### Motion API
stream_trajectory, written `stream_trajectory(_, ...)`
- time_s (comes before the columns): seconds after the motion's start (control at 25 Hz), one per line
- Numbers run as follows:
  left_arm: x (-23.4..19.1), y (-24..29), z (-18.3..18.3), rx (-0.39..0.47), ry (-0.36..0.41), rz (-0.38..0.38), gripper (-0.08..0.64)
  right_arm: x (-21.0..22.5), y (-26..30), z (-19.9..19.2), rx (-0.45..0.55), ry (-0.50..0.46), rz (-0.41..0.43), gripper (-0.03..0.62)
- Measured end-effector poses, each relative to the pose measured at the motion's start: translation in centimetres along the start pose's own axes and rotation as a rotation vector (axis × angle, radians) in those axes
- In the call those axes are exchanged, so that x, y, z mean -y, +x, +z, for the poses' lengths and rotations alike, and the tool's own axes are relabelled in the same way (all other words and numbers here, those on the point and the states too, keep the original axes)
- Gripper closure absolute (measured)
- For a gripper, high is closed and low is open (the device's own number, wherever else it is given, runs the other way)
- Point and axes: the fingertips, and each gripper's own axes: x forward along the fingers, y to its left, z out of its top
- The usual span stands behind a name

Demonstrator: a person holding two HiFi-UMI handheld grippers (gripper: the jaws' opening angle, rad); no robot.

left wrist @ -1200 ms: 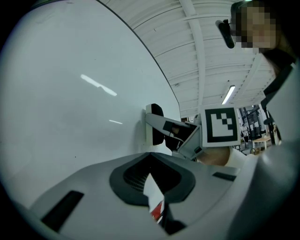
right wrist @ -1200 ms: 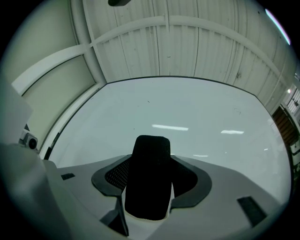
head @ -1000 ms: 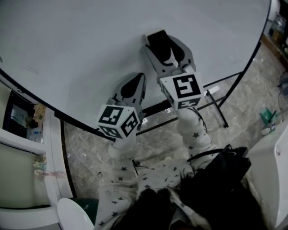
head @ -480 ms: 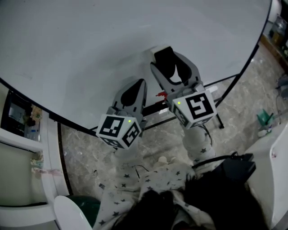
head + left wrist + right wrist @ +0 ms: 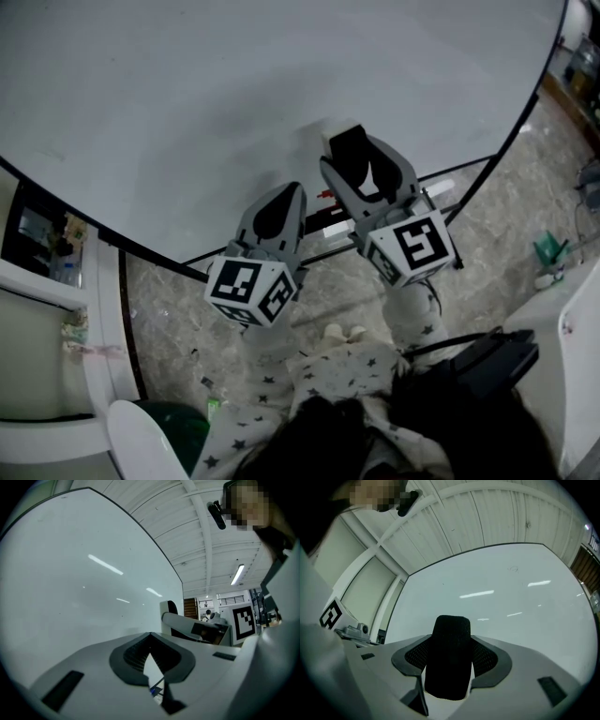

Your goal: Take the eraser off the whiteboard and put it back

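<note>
The right gripper had its jaws spread wide and clamped on the eraser. The eraser was black with a fuzzy surface and stood on end between the two pads. In the right gripper view it filled the gap, and its top stuck out past the jaw tips. The eraser was off the whiteboard, held in front of its lower edge near the middle. A faint shadow lay on the white surface just beside it. I could not tell whether any edge of it touched the surface.

The left gripper was just beside the right one, on its left and a bit lower. It also pointed at the board's bottom edge. Its jaws were pressed together at the tips with nothing between them, and only a thin sliver of light showed lower down in the left gripper view.

Each gripper carried a marker cube at its back end, the right cube and the left cube. Star-print sleeves ran down from both. The board was blank, with a black rim. A dark rail ran under it behind the grippers and held something small and red-tipped. A marbled floor lay below, and a black bag sat at the person's right side.
</note>
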Motion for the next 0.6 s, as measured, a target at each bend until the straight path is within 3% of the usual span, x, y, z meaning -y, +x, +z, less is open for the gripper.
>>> stream_trajectory(0.6, 0.01, -0.42, -0.24, -0.003, 0.034, 0.008, 0.559, 0.02, 0.08, 0.22, 0.021, -0.01, 0.006, 0.339)
